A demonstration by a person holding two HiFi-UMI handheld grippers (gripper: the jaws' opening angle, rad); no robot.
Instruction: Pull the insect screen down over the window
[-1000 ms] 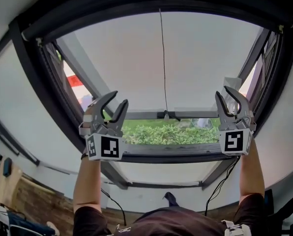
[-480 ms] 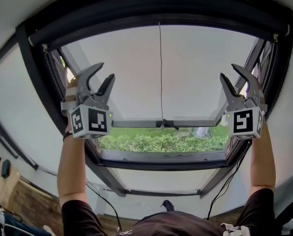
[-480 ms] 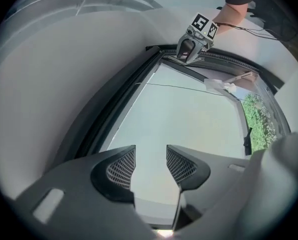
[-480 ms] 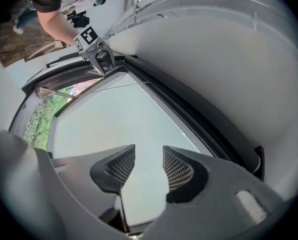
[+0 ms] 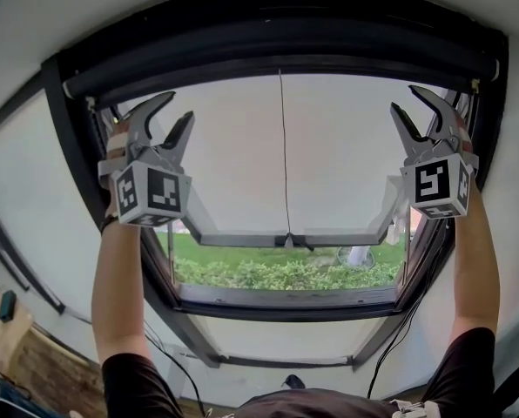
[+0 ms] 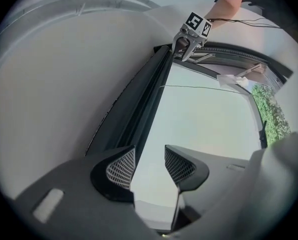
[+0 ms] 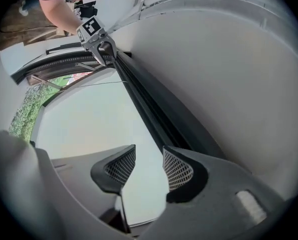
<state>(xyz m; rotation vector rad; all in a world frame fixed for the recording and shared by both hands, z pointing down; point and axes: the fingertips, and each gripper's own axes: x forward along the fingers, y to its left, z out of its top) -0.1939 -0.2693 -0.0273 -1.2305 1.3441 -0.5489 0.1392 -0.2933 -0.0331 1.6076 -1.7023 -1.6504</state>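
The step in hand looks like the reach for the screen's pull rail. Both tongs should bite it level with each other, near its ends, then draw down evenly so it does not skew. The rolled insect screen in its dark housing bar lies retracted across the top of the black-framed window. The left tongs, just narrowed slightly, gape wide and empty below its left end. The right tongs, just opened, gape wide and empty below its right end. A thin black cord hanging mid-window may be its pull.
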